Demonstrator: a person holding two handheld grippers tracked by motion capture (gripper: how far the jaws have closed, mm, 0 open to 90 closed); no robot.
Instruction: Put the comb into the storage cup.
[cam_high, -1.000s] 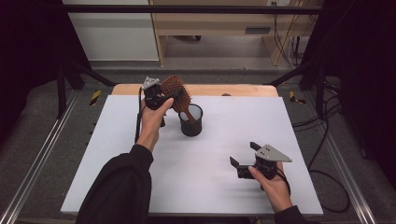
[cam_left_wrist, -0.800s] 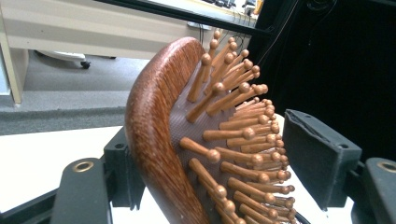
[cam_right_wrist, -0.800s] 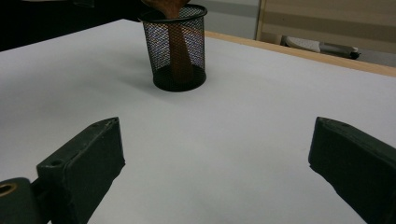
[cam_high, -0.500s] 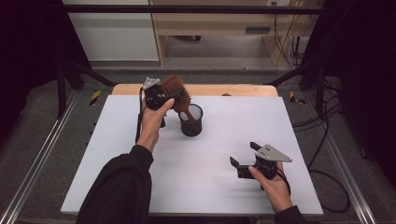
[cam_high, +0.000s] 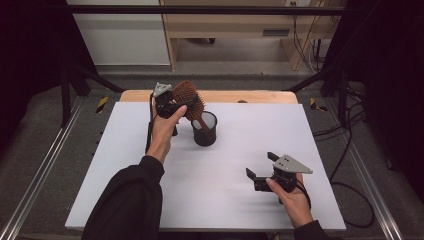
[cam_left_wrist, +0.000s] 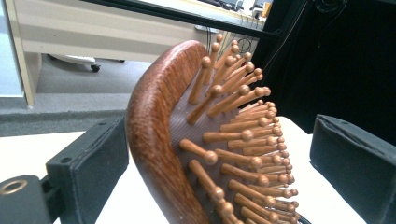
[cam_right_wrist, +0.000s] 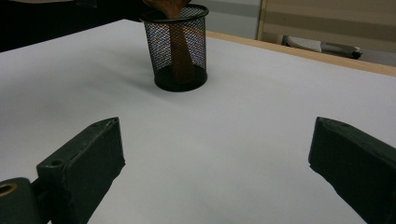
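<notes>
Since the white table has just one job on it — a brush going in a cup — most of that job looks done. The black mesh cup stands near the far side, and the wooden hairbrush stands in it, handle down. The left gripper has just been opening; its jaws sit wide around the brush head, not squeezing. Pulling away is left. The right gripper waits wide open — nothing in it.

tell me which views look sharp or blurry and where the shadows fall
High view: soft overall, dim dark surround. Left gripper view: hairbrush bristles sharp, room behind soft. Right gripper view: mesh cup fairly crisp, faint shadow on the table at its base.
</notes>
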